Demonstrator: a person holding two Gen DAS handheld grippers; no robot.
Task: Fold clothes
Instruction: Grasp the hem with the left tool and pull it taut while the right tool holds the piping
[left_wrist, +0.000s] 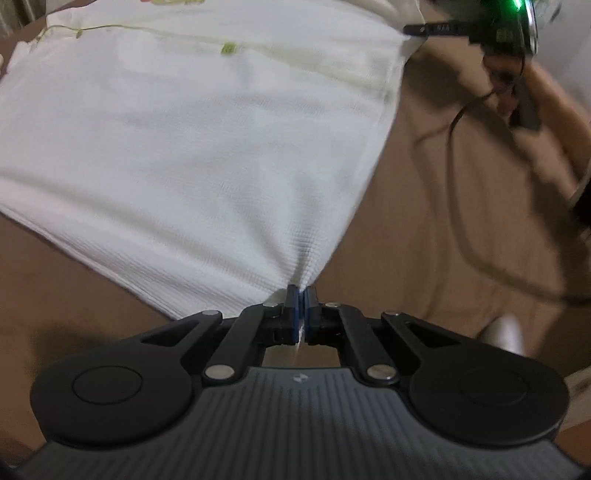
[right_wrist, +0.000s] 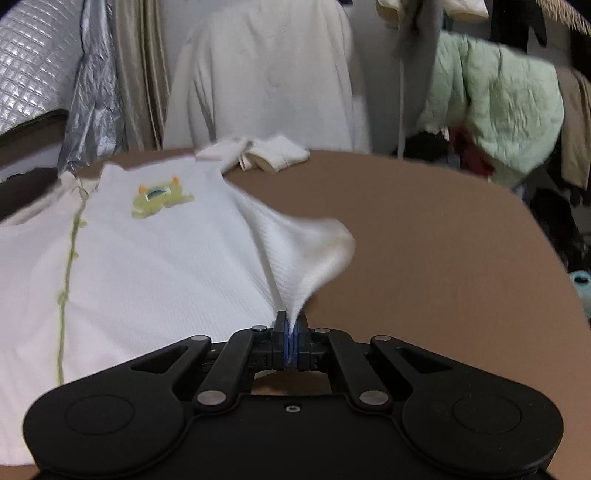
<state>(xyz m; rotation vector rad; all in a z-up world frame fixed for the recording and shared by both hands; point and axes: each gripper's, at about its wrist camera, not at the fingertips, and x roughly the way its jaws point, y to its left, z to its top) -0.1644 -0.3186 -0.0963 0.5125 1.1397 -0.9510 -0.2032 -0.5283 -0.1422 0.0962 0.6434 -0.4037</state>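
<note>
A white waffle-knit garment (left_wrist: 192, 147) with a thin green trim line lies spread on the brown table (left_wrist: 424, 229). My left gripper (left_wrist: 302, 301) is shut on its lower corner, and the cloth fans out from the pads. In the right wrist view the same garment (right_wrist: 155, 266) shows a green frog patch (right_wrist: 160, 197) on the chest. My right gripper (right_wrist: 291, 328) is shut on its right edge, lifting a curled flap (right_wrist: 317, 251) off the table. In the left wrist view the other gripper (left_wrist: 491, 26) shows at the top right with a green light, its fingers hidden.
A folded cream cloth (right_wrist: 266, 153) lies at the far edge of the table (right_wrist: 424, 240). Behind stand a white-draped chair (right_wrist: 266, 74), a quilted silver cover (right_wrist: 33, 62) and hanging clothes, including a pale green one (right_wrist: 506, 103). A dark cable (left_wrist: 465, 221) runs across the table.
</note>
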